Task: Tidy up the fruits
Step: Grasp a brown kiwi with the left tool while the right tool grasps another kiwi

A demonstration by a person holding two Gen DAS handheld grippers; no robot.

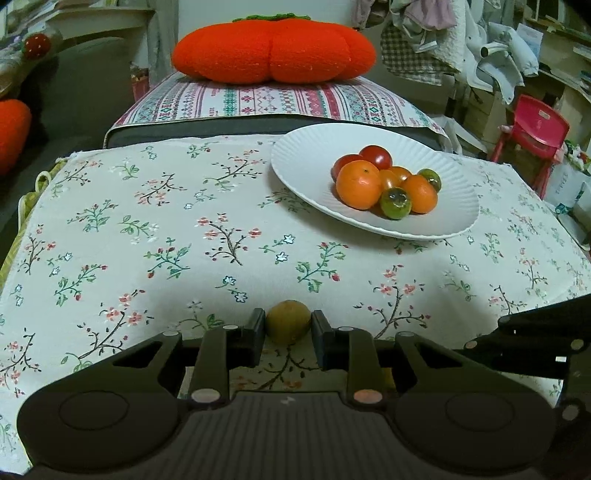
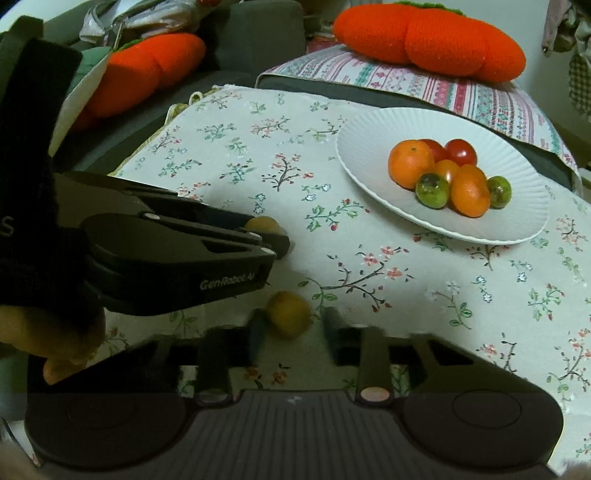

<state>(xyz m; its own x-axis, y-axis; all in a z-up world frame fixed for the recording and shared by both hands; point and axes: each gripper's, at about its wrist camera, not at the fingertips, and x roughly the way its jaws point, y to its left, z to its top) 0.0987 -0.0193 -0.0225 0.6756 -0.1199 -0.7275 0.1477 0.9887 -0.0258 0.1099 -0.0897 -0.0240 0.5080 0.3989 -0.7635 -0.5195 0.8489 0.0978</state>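
Observation:
A white plate on the floral cloth holds oranges, red tomatoes and green fruits; it also shows in the right wrist view. My left gripper has its fingers against both sides of a small brownish-yellow fruit on the cloth. In the right wrist view that left gripper comes in from the left over the same fruit. My right gripper is open around a second yellow fruit, its fingers blurred.
A big orange pumpkin cushion lies on a striped cushion behind the cloth. A second orange cushion sits at the far left. A red child's chair and hanging laundry stand at the right.

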